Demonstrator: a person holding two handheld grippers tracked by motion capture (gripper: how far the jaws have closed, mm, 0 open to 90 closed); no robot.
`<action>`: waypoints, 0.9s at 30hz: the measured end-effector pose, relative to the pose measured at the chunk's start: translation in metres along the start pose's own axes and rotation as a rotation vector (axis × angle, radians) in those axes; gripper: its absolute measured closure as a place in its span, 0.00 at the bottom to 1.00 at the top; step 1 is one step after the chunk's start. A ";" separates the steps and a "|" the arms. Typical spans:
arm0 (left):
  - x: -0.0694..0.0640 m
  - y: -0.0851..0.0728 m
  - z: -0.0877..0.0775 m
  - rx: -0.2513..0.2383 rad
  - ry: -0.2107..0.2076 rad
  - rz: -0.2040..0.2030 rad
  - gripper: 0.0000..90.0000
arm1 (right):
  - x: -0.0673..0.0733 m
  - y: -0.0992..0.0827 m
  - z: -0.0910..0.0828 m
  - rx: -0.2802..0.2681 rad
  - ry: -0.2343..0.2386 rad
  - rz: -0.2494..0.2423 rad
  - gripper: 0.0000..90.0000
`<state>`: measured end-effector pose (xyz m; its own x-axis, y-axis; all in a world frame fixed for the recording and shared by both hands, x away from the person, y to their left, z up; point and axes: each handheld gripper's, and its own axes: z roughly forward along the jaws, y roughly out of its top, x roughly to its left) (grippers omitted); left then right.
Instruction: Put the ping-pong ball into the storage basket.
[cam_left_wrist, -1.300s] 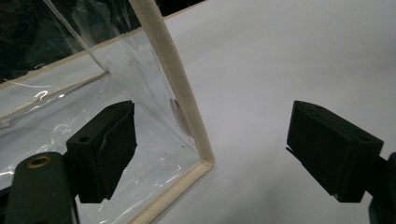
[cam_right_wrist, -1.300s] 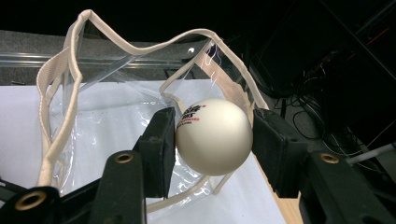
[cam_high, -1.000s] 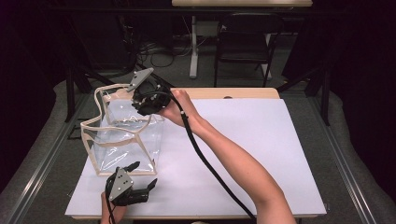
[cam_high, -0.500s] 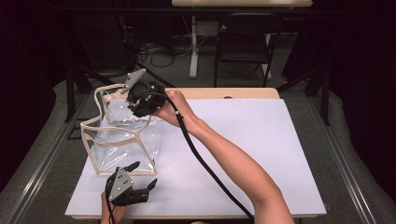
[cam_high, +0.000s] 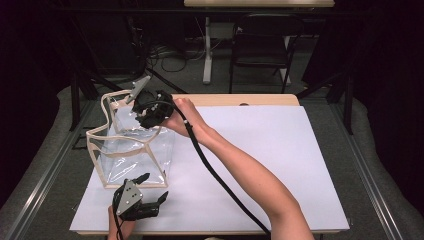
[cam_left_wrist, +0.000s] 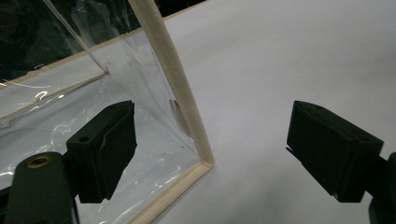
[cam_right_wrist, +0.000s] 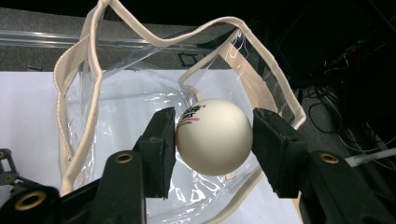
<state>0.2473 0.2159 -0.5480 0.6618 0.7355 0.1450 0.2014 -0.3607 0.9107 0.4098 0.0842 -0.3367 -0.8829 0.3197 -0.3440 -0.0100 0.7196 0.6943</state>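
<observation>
A: Start with the high view. Where is the bag?

B: The clear plastic bag (cam_high: 131, 150), edged in cream webbing, stands on the white sheet (cam_high: 280, 165) that covers the counter (cam_high: 260, 99), at its left side. Its mouth gapes upward and its handles (cam_high: 107, 107) loop up at the far end.

A: And the two claws?

B: The right claw (cam_high: 145, 114) hovers over the bag's far rim, with the person's right forearm (cam_high: 240, 175) reaching across the sheet to it and its black cable (cam_high: 215, 172) trailing back along the arm. The left claw (cam_high: 152, 187) rests on the sheet at the near edge, just in front of the bag's near corner, jaws spread.

A: Left gripper view next.

B: The left claw (cam_left_wrist: 210, 154) stands wide open with nothing gripped. The bag's cream corner seam (cam_left_wrist: 180, 93) rises between the two black jaws, nearer the left one, and neither pad touches it. The clear wall (cam_left_wrist: 93, 93) lies off to the left, bare white sheet (cam_left_wrist: 280, 56) to the right.

A: Right gripper view?

B: The right claw (cam_right_wrist: 214, 137) is clamped on a white ball (cam_right_wrist: 214, 136) with red and black print on its upper left. Both pads press its sides. The ball hangs above the bag's open mouth (cam_right_wrist: 140, 102), with the cream rim (cam_right_wrist: 70, 79) curving around behind it and the handle loops above.

A: Is the ball touching the bag?

B: I cannot tell; it overlaps the far rim in that view.
</observation>
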 end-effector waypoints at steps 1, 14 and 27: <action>0.000 0.000 0.000 0.001 0.000 0.000 0.18 | 0.000 0.000 0.001 0.002 0.001 0.000 0.57; 0.000 0.000 0.000 -0.003 -0.004 0.000 0.18 | 0.004 0.000 0.009 0.042 0.026 -0.008 0.57; 0.000 0.000 0.000 -0.001 -0.001 0.002 0.18 | 0.005 -0.003 0.015 0.084 0.050 -0.003 0.56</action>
<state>0.2470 0.2157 -0.5479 0.6631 0.7341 0.1459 0.1995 -0.3612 0.9109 0.4122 0.0924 -0.3500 -0.9054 0.2874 -0.3125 0.0246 0.7704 0.6371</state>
